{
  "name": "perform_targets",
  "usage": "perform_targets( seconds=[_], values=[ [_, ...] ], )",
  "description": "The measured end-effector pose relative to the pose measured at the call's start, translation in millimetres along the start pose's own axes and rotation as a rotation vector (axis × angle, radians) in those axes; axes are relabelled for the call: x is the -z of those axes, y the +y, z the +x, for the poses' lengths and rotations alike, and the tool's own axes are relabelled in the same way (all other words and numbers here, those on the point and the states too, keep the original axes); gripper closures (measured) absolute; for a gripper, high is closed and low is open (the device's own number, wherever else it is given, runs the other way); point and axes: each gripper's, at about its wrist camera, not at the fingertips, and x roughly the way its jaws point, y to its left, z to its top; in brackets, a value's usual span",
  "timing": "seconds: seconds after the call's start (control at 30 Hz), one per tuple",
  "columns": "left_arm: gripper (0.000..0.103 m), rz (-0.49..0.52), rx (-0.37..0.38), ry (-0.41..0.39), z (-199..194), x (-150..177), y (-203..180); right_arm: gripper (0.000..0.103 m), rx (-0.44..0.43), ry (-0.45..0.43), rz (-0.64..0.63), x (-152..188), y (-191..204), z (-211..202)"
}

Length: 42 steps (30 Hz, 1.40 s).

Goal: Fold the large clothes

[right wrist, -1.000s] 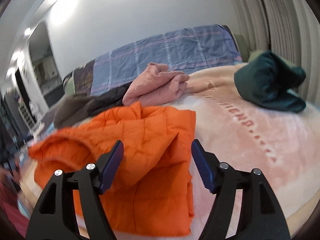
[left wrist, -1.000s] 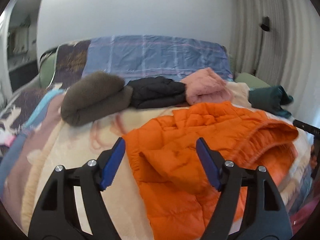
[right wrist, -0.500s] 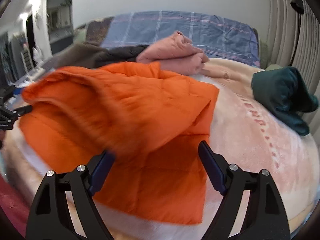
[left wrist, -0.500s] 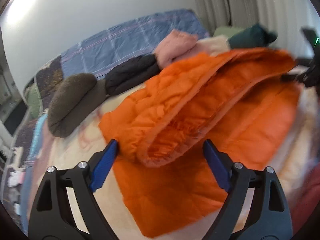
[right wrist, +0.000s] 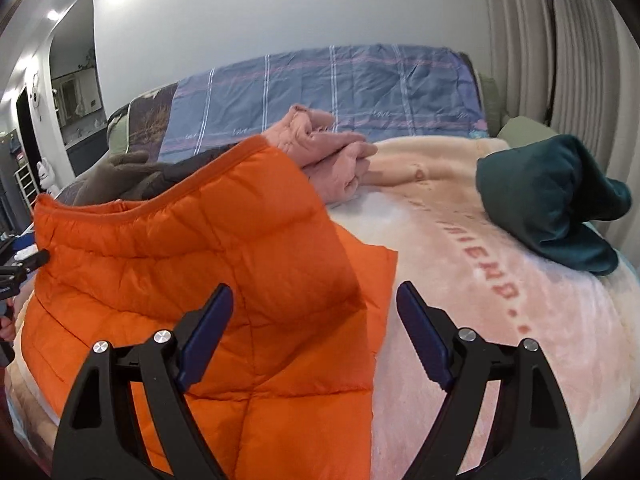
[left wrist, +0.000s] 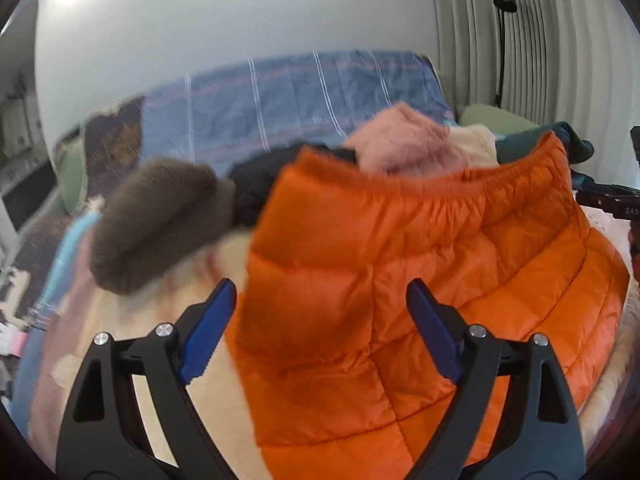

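An orange puffer jacket [left wrist: 400, 240] lies folded over on the cream blanket, its elastic hem raised along the far edge. My left gripper [left wrist: 320, 328] stands open over the jacket's left edge; the blue pads flank the fabric without pressing it. In the right wrist view the same jacket [right wrist: 180, 248] fills the left half. My right gripper [right wrist: 316, 332] is open above its right edge, with fabric between the jaws but no pad touching it. Each view shows a bit of the other gripper at its outer edge.
Folded garments line the far side: brown [left wrist: 160, 224], black [left wrist: 256, 184] and pink [right wrist: 328, 156]. A dark green garment [right wrist: 548, 200] lies at the right on the cream blanket [right wrist: 480, 300]. A blue plaid quilt [right wrist: 340, 92] lies behind, and curtains hang at the right.
The jacket's upper layer has swung over and now stands with its hem on the far side. Both pairs of jaws stand a little wider than a second ago. Both views have shifted.
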Motion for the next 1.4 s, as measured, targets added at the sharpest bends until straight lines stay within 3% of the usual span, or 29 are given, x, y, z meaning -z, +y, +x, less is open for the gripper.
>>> perform_targets(
  seconds=[0.13, 0.17, 0.23, 0.27, 0.3, 0.33, 0.37, 0.47, 0.6, 0.67, 0.77, 0.87, 0.93, 0.97, 1.1, 1.3, 1.4],
  values=[
    [0.015, -0.107, 0.086, 0.07, 28.3, -1.1, 17.8, 0.019, -0.071, 0.057, 0.025, -16.9, -7.2, 26.5],
    [0.018, -0.122, 0.099, 0.076, 32.0, -2.4, 20.4, 0.019, -0.094, 0.066, 0.029, -20.4, -7.6, 31.0],
    [0.033, -0.156, 0.138, 0.082, 41.1, -7.2, 27.1, 0.019, -0.118, 0.076, 0.035, -27.9, -9.9, 40.5],
    [0.048, -0.166, 0.155, 0.086, 45.1, -10.7, 29.1, 0.029, -0.129, 0.081, 0.037, -30.6, -9.7, 44.0],
    [0.071, -0.169, 0.163, 0.087, 48.8, -13.2, 30.4, 0.043, -0.145, 0.085, 0.036, -32.4, -9.1, 46.3],
    [0.082, -0.171, 0.174, 0.089, 50.7, -15.9, 30.7, 0.079, -0.159, 0.102, 0.034, -34.3, -7.3, 49.9],
    [0.088, -0.177, 0.18, 0.089, 50.7, -18.4, 30.3, 0.096, -0.155, 0.107, 0.035, -35.6, -5.5, 50.9],
    [0.092, -0.154, 0.165, 0.033, 39.4, -29.1, 23.4, 0.099, -0.148, 0.052, 0.033, -41.7, -0.2, 40.8],
    [0.092, -0.109, 0.095, -0.048, 20.9, -49.2, 17.5, 0.099, -0.112, -0.047, 0.064, -62.1, -3.5, 26.1],
    [0.091, -0.087, 0.053, -0.056, 24.8, -57.9, 17.2, 0.099, -0.081, -0.054, 0.062, -71.6, -3.6, 32.5],
    [0.087, -0.072, -0.012, -0.006, 52.6, -61.7, 16.9, 0.099, -0.043, -0.005, 0.054, -75.5, -1.9, 62.2],
    [0.071, 0.001, -0.129, 0.103, 104.7, -47.9, 9.3, 0.097, 0.086, 0.061, -0.036, -63.9, 4.1, 109.9],
    [0.061, 0.004, -0.136, 0.166, 132.0, -32.1, 10.4, 0.098, 0.158, 0.156, -0.051, -39.0, -0.2, 148.3],
    [0.055, -0.009, -0.118, 0.192, 144.2, -22.4, 12.5, 0.098, 0.153, 0.174, -0.029, -33.0, -4.5, 156.7],
    [0.034, -0.118, -0.063, 0.186, 162.0, -4.8, 30.3, 0.095, 0.211, 0.163, -0.01, -24.3, -7.0, 160.3],
    [0.033, -0.157, -0.054, 0.19, 162.6, 1.0, 35.4, 0.087, 0.281, 0.165, -0.071, -23.0, 0.6, 161.9],
    [0.037, -0.115, -0.108, 0.154, 142.5, -8.9, 33.3, 0.068, 0.301, 0.138, -0.048, -30.8, -5.9, 143.4]
  ],
)
